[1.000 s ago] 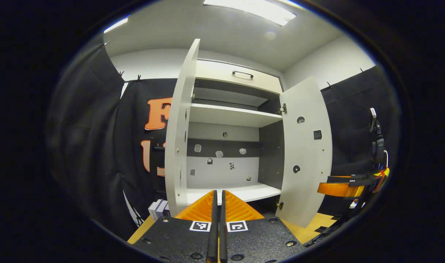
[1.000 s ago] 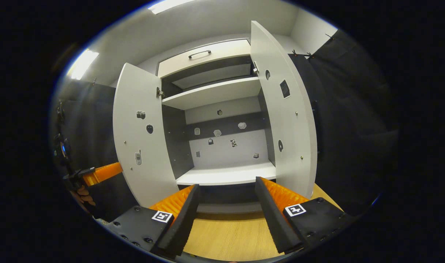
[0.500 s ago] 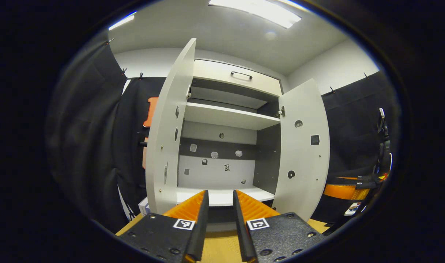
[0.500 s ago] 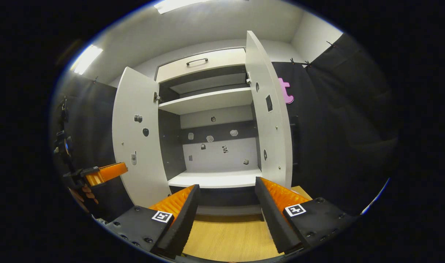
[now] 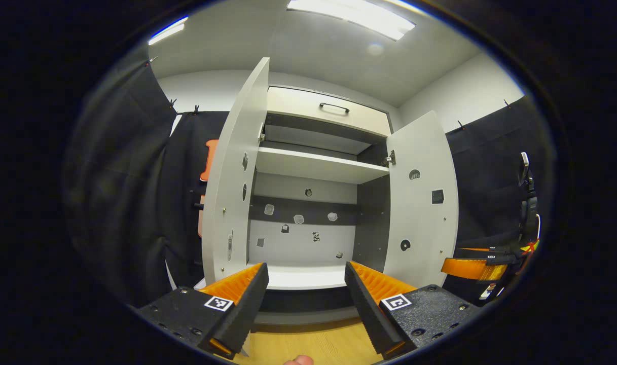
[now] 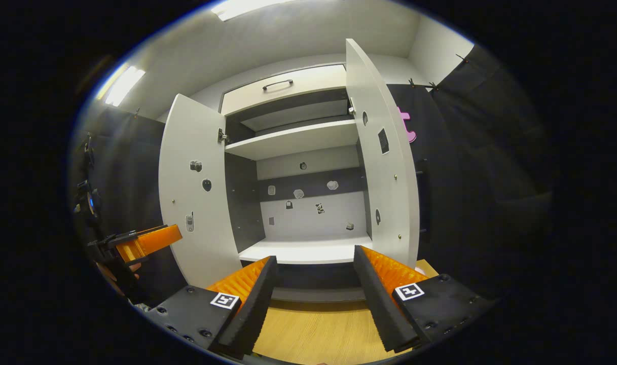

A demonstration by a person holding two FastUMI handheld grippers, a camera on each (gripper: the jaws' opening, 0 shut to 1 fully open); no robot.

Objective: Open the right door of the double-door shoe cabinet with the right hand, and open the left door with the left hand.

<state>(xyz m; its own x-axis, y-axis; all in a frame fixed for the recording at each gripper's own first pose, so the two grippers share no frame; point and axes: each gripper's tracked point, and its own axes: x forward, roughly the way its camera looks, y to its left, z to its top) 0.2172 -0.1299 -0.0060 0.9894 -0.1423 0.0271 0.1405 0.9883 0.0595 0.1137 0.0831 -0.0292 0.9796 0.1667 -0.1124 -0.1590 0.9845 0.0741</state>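
The white shoe cabinet [image 5: 313, 167] [image 6: 293, 142] stands ahead with both doors swung wide. Its left door [image 5: 232, 182] [image 6: 194, 187] and right door [image 5: 422, 203] [image 6: 384, 167] show their inner faces with small stickers. My left gripper [image 5: 304, 284] is open, held back from the cabinet with nothing between its fingers. My right gripper [image 6: 313, 279] is open too, also empty and clear of the doors. In the right gripper view the left gripper [image 6: 141, 241] appears at the far left, beside the left door; in the left gripper view the right gripper [image 5: 473, 266] sits at the far right, beyond the right door.
Inside, a white upper shelf [image 5: 318, 165] and a lower shelf [image 5: 303, 276] carry nothing. A drawer with a dark handle [image 5: 333, 107] tops the cabinet. Wooden floor [image 6: 318, 334] lies in front. Black cloth [image 5: 136, 203] hangs on both sides.
My left gripper went from shut to wide open and drew back from the left door, which swung wider. The right gripper stayed open and barely shifted.
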